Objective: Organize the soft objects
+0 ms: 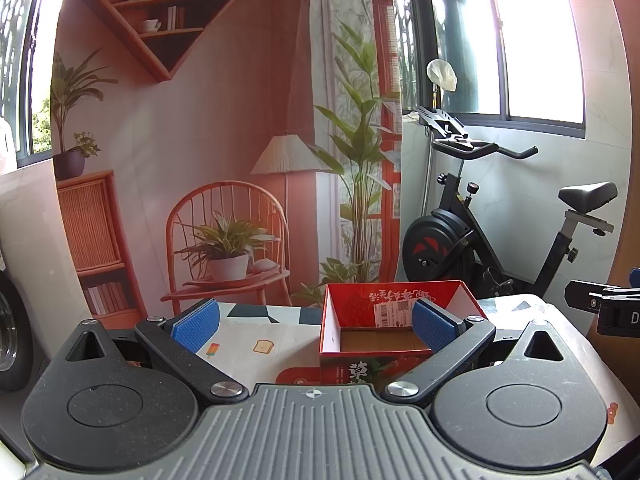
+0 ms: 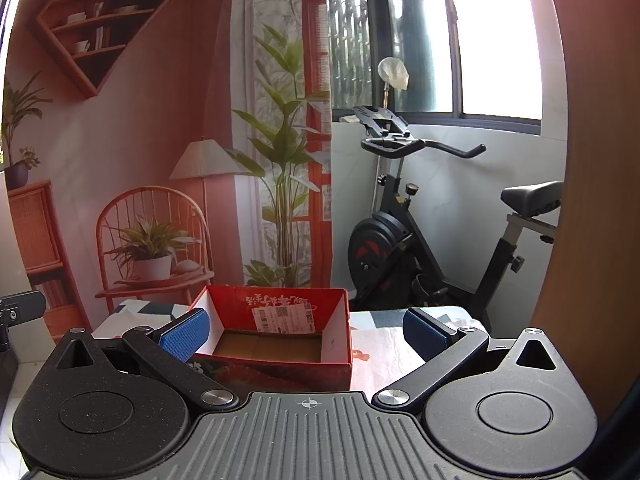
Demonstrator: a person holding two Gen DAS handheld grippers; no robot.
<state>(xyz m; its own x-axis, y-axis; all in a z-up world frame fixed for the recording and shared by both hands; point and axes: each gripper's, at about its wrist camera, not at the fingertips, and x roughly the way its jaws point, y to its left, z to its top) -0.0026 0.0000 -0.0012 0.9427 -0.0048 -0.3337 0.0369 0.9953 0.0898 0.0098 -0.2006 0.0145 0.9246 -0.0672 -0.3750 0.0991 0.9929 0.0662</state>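
A red cardboard box (image 1: 352, 304) with a white label on its inner back wall stands open-topped on the table; nothing shows inside it. The right wrist view shows the same red box (image 2: 280, 372) just ahead. My left gripper (image 1: 314, 324) is open, blue pads wide apart, its right pad overlapping the box's right side in view. My right gripper (image 2: 306, 332) is open too, its left pad in front of the box's left wall. Neither holds anything. No soft object shows in either view.
The table wears a patterned cloth (image 1: 256, 340) with cartoon prints. Behind it hangs a printed room backdrop (image 1: 200, 160). An exercise bike (image 1: 480, 216) stands by the window at the right. Part of the other gripper (image 1: 608, 308) shows at the right edge.
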